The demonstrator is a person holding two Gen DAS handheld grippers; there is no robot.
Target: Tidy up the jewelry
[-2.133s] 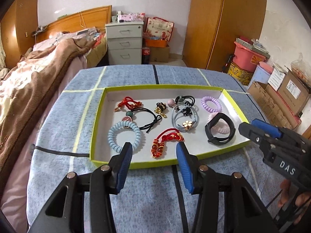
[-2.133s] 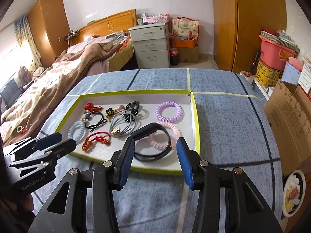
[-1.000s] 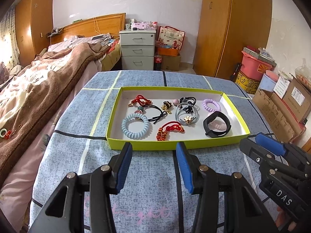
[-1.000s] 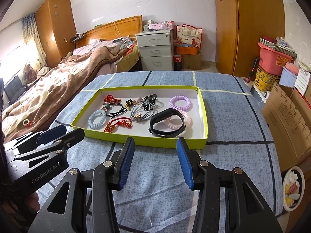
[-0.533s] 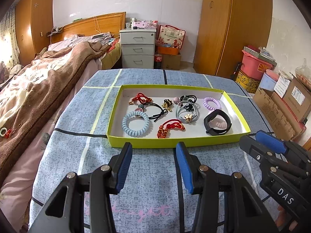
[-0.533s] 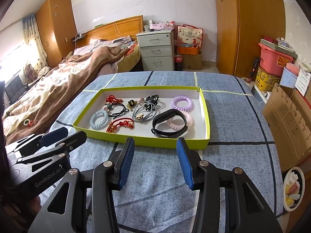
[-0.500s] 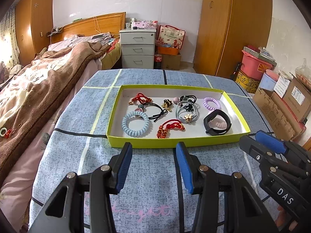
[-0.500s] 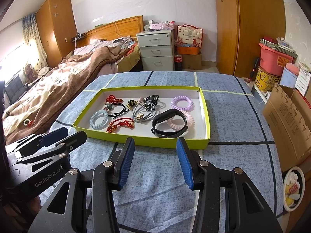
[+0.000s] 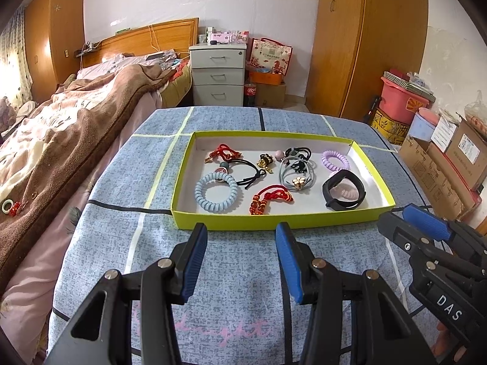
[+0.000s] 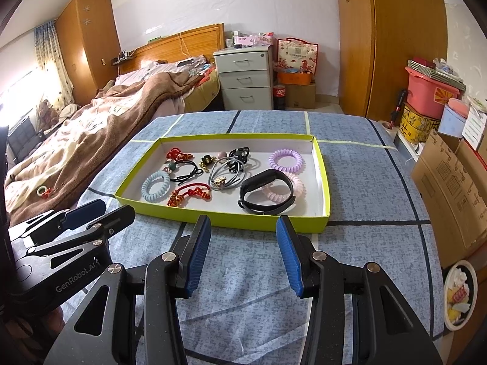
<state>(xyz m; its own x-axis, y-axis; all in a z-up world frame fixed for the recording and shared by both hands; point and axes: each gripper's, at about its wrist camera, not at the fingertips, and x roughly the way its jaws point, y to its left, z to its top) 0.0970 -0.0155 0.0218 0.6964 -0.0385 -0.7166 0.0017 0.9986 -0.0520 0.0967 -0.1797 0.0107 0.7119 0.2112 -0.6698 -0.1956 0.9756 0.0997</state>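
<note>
A shallow lime-green tray (image 9: 274, 221) (image 10: 322, 170) lies on the blue patterned table. Inside it are a light-blue coil hair tie (image 9: 216, 192) (image 10: 155, 185), a red cord bracelet with beads (image 9: 269, 198) (image 10: 190, 194), a black wristband (image 9: 343, 190) (image 10: 267, 192), a lilac coil tie (image 9: 334, 160) (image 10: 286, 160), a pink coil tie (image 10: 296, 187), grey and black hair ties (image 9: 293, 173) and another red cord piece (image 9: 223, 152). My left gripper (image 9: 242, 240) hangs open just before the tray's near wall, nothing between its fingers. My right gripper (image 10: 243, 237) is open too, before the tray's near right part.
A bed with a brown blanket (image 9: 61, 140) runs along the table's left side. Cardboard boxes (image 9: 441, 164) and a pink bin (image 10: 429, 94) stand to the right, a white drawer unit (image 9: 217, 74) behind. A small bowl (image 10: 458, 295) sits on the floor at right.
Compared with two seconds ago both grippers have pulled back from the tray, which now looks smaller and farther. Over the last second nothing has shifted.
</note>
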